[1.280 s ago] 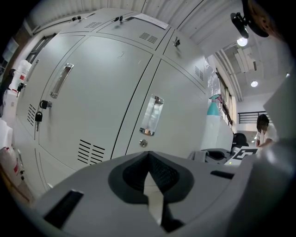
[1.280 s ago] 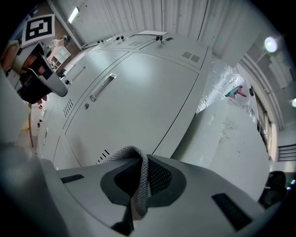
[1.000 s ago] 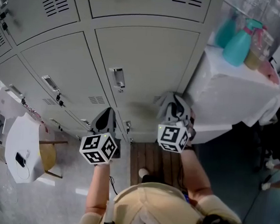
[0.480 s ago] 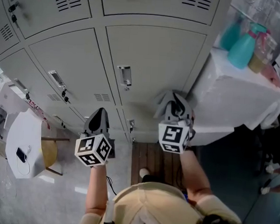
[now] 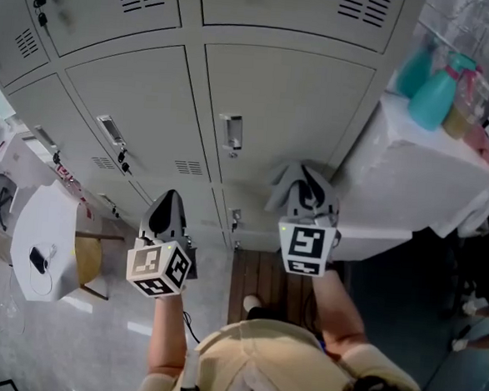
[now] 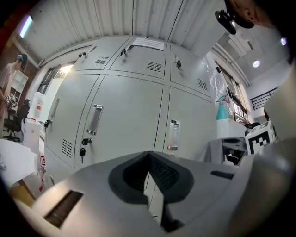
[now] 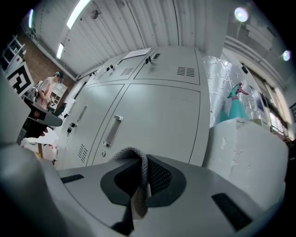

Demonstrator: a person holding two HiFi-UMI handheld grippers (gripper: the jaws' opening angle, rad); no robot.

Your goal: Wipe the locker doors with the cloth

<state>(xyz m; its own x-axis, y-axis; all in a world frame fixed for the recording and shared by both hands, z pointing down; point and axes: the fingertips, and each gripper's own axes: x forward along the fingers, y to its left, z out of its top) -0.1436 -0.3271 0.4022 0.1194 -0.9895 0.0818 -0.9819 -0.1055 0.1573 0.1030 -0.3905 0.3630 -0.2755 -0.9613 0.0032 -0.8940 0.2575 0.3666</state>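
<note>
The grey locker doors (image 5: pixel 292 110) fill the upper part of the head view, each with a metal handle (image 5: pixel 230 133). My right gripper (image 5: pixel 308 189) is shut on a grey cloth (image 5: pixel 289 183), held low in front of the right-hand door. In the right gripper view the cloth (image 7: pixel 138 173) hangs pinched between the jaws of that gripper (image 7: pixel 141 159), and the door (image 7: pixel 157 115) lies a little ahead. My left gripper (image 5: pixel 167 213) is lower and to the left. Its jaws (image 6: pixel 149 155) are shut on nothing and point at the lockers (image 6: pixel 125 115).
A table under a white cover (image 5: pixel 421 174) stands tight against the lockers on the right, with teal spray bottles (image 5: pixel 436 95) on it. At the left are a white round table (image 5: pixel 40 247) and a wooden stool (image 5: pixel 88 263). Wooden slats (image 5: pixel 260 275) lie on the floor below.
The view has shifted, so the lockers sit lower and further right. My left gripper has dropped a little down and left. The right gripper still holds the cloth at about the same spot.
</note>
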